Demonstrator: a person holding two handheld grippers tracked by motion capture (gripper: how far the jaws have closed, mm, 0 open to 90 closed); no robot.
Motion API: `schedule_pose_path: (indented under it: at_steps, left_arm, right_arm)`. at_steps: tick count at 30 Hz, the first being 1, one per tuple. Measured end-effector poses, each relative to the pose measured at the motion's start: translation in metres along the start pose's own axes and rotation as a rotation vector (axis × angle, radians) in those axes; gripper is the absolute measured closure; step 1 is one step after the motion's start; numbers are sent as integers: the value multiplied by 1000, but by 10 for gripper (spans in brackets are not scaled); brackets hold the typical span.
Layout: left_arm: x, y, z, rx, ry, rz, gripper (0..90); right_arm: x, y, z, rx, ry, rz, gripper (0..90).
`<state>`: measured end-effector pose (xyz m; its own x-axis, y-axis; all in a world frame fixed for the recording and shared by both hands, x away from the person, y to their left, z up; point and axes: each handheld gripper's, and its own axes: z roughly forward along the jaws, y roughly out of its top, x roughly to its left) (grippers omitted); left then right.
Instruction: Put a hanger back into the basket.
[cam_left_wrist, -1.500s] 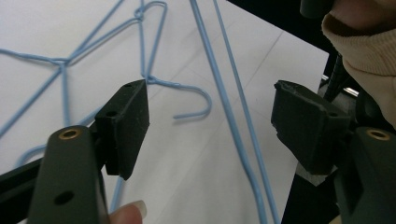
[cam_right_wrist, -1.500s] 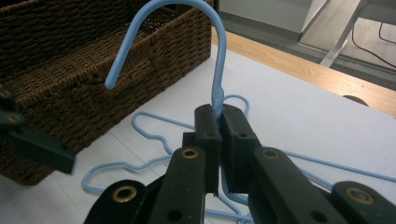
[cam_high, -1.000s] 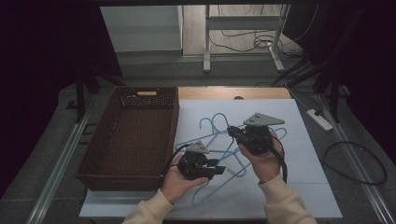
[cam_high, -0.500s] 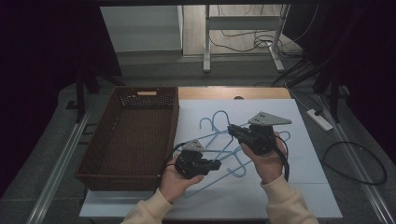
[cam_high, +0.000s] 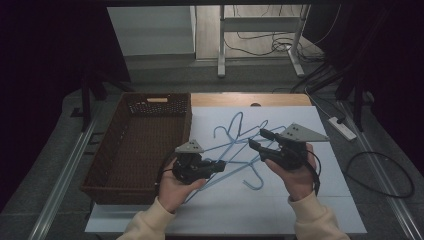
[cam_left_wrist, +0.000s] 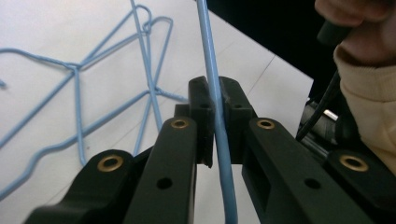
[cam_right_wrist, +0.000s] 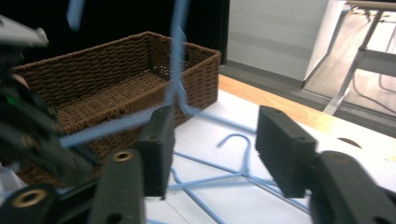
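Left tool (cam_left_wrist: 212, 119) is clamped on a blue wire hanger (cam_left_wrist: 215, 116), lifted above the pile on the surface (cam_high: 280, 200). Right tool (cam_high: 255, 139), at 3 o'clock of it, has just been opening, nothing gripped. Advise keeping the clamp firm and swinging toward the basket (cam_high: 125, 145) at 9 o'clock. Since earlier, the hanger has risen.
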<state>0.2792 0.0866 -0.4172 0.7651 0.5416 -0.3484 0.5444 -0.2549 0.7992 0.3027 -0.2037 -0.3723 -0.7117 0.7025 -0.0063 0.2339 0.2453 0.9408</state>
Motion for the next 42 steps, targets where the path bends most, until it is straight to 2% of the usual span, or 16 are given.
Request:
schedule_pose_path:
  at_steps: [3, 8, 13, 15, 20, 24, 25, 30, 35, 42]
  left_arm:
    - [4, 1, -11, -19, -5, -7, 854]
    - [11, 2, -30, -51, -6, -10, 854]
    - [17, 3, -45, -79, 1, -17, 854]
    - [22, 3, -56, -97, 13, -20, 854]
    - [30, 2, -72, -114, 24, -28, 854]
    - [37, 1, -86, -130, 39, -35, 854]
    - [40, 0, -94, -139, 50, -37, 854]
    - [47, 0, -111, -161, 76, -41, 854]
    - [60, -2, -134, -188, 107, -51, 854]
    - [79, -9, -149, -169, 133, -56, 854]
  right_arm:
    - [-5, -7, -6, 6, -8, -1, 420]
    - [-20, -31, -13, 50, -32, 10, 385]
    - [-29, -46, -16, 69, -36, 20, 370]
    - [-36, -58, -18, 86, -32, 37, 364]
    - [-43, -73, -20, 115, -41, 65, 357]
    - [-46, -83, -19, 152, -54, 61, 352]
    - [-47, -85, -18, 158, -55, 63, 352]
    - [-48, -88, -15, 178, -58, 66, 351]
    - [-51, -93, -12, 194, -69, 73, 350]
    - [-55, -96, -12, 203, -78, 78, 349]
